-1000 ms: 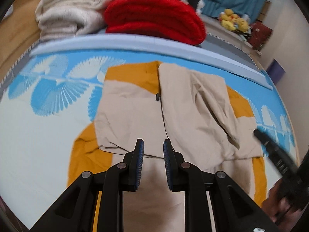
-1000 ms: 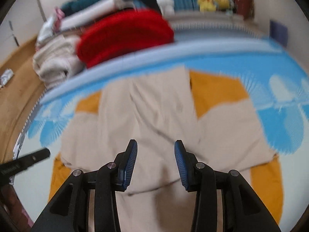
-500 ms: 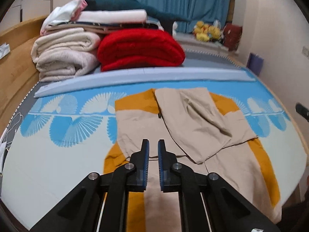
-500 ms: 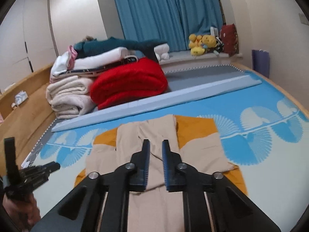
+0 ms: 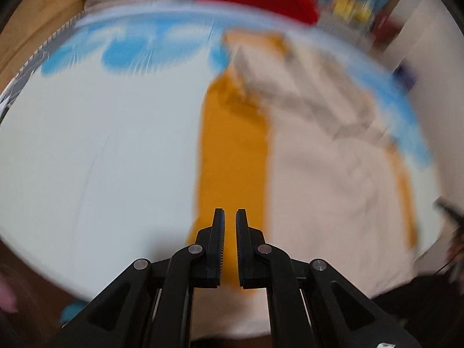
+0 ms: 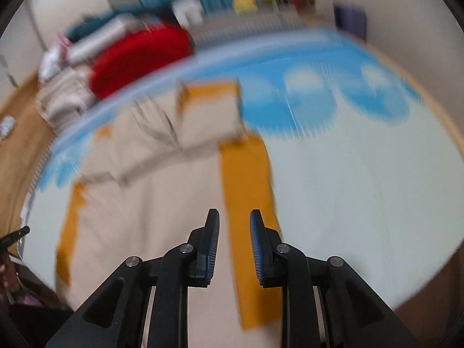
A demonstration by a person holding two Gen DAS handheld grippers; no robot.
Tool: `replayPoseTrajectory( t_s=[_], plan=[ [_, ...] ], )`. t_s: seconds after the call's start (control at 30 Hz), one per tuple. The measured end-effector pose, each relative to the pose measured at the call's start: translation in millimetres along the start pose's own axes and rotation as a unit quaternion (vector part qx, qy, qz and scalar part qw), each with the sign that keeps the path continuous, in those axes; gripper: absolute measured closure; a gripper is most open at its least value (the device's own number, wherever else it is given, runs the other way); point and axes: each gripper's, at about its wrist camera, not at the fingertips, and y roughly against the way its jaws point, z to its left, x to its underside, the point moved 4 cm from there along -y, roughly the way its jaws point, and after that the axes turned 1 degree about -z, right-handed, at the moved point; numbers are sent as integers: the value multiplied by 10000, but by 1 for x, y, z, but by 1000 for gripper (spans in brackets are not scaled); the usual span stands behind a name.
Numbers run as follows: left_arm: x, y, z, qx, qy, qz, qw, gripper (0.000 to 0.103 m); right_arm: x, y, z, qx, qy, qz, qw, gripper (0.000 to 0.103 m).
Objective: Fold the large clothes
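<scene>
Both views motion-blurred. Left tongs (image 5: 230, 217) are seen nearly together, nothing between them, held over the orange strip at the left edge of the beige-and-orange garment (image 5: 327, 179). Garment is spread flat on the bed (image 5: 101, 150), sleeves folded in. Right tongs (image 6: 233, 220) are opening, empty, over the garment's right orange strip.

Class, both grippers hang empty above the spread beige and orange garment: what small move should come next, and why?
Probably lower the left gripper and the right gripper, whose jaws are opening, onto the orange side strips of the garment. Nothing is gripped yet, and those edges lie directly beneath them.
</scene>
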Motion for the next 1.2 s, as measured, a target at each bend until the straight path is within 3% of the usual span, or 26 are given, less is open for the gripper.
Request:
replayPoseTrajectory(
  t_s=[0.07, 0.23, 0.37, 0.5, 0.63, 0.77, 0.9, 1.03, 1.1, 1.13, 1.2],
  plan=[
    [0, -9, 16, -242, 102, 77, 9996, 97, 11, -17, -20, 5, -48, 437, 9990, 80],
    [10, -39, 38, 377, 867, 810, 9922, 95, 37, -51, -48, -27, -15, 1356, 9908, 79],
    [17, -51, 27, 266, 736, 1050, 9914, 78, 57, -67, -55, 62, 210, 1802, 9834, 72],
    [21, -59, 23, 232, 695, 1243, 9895, 74, 59, -67, -56, 112, 247, 1816, 9830, 69],
    [26, -66, 30, 143, 738, 1382, 9876, 73, 62, -68, -58, 145, 184, 1913, 9812, 53],
    [34, -70, 34, 134, 772, 1516, 9853, 73, 73, -77, -53, 57, 238, 2233, 9745, 52],
    [39, -73, 34, 171, 713, 1612, 9842, 73, 92, -90, -52, 277, 438, 2670, 9623, 53],
    [39, -76, 34, 155, 679, 1624, 9843, 72, 94, -92, -50, 329, 529, 2690, 9611, 53],
    [40, -75, 31, 99, 578, 1614, 9851, 72, 94, -92, -46, 302, 580, 2675, 9613, 61],
    [40, -75, 27, 67, 487, 1604, 9858, 72, 94, -92, -44, 251, 620, 2668, 9614, 75],
    [40, -77, 15, 91, 245, 1600, 9868, 91, 93, -89, -37, 229, 761, 2585, 9627, 89]
  ],
)
